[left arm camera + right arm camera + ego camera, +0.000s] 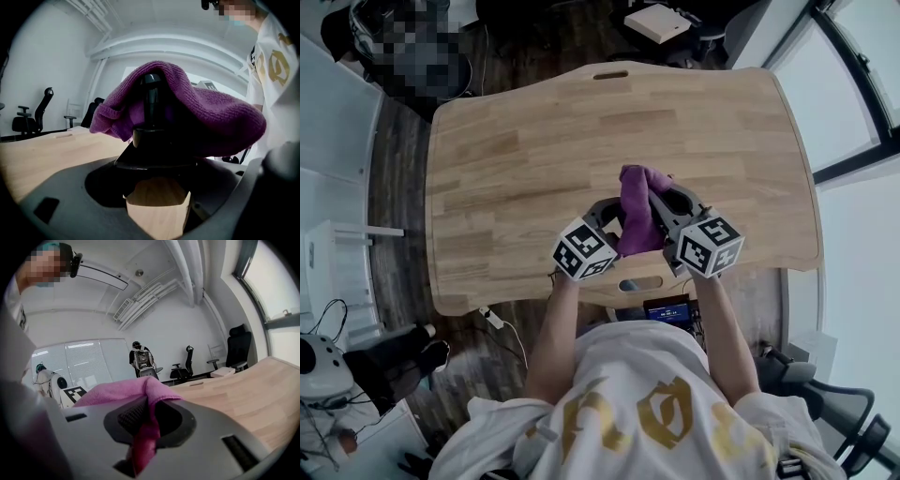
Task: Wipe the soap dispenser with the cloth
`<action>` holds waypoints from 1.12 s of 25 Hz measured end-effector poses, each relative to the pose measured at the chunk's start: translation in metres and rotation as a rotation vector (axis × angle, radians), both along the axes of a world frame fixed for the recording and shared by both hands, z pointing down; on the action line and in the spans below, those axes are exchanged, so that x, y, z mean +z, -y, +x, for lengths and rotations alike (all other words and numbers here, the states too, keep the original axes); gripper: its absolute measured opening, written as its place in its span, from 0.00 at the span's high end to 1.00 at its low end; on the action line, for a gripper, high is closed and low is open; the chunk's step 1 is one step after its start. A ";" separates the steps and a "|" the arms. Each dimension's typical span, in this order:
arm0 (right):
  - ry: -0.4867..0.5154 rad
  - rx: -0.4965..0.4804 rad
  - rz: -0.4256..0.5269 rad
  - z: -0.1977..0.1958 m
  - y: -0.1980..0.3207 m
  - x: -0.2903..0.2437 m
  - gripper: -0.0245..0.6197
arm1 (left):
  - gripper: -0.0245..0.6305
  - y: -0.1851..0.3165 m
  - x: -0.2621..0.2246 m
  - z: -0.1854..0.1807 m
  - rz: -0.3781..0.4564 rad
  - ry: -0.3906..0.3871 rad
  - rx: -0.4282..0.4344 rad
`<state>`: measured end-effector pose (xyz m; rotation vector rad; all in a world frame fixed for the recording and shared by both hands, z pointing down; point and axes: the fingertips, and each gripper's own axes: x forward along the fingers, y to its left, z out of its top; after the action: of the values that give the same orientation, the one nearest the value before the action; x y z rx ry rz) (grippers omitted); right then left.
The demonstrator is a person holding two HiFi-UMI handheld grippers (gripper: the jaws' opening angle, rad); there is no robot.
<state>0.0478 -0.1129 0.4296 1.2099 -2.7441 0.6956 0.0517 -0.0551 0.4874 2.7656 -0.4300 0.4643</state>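
Fingers (56,197) on left clamp dispenser (154,154) body below pump (151,93); right fingers (206,432) pinch cloth (123,391) draped over pump. Dispenser rigid, likely slick, best held at body; cloth soft, light.

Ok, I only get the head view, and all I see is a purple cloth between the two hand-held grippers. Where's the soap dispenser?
Observer: It's under the cloth. The left gripper view shows the soap dispenser, which has a black pump top, with the cloth draped over it.
Operator: Who's holding it?
Observer: The left hand-held gripper. Its jaws are closed around the dispenser just below the black top.
Operator: And the cloth?
Observer: The right gripper view shows the right hand-held gripper pinching a fold of it between shut jaws.
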 end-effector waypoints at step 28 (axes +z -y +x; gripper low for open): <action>-0.056 0.022 -0.003 0.008 0.014 0.008 0.90 | 0.44 0.006 -0.030 -0.006 0.002 -0.154 0.020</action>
<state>0.0557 -0.1266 0.4380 1.2408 -2.6878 0.6575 0.0461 -0.0606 0.4573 2.7839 -0.3665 0.2523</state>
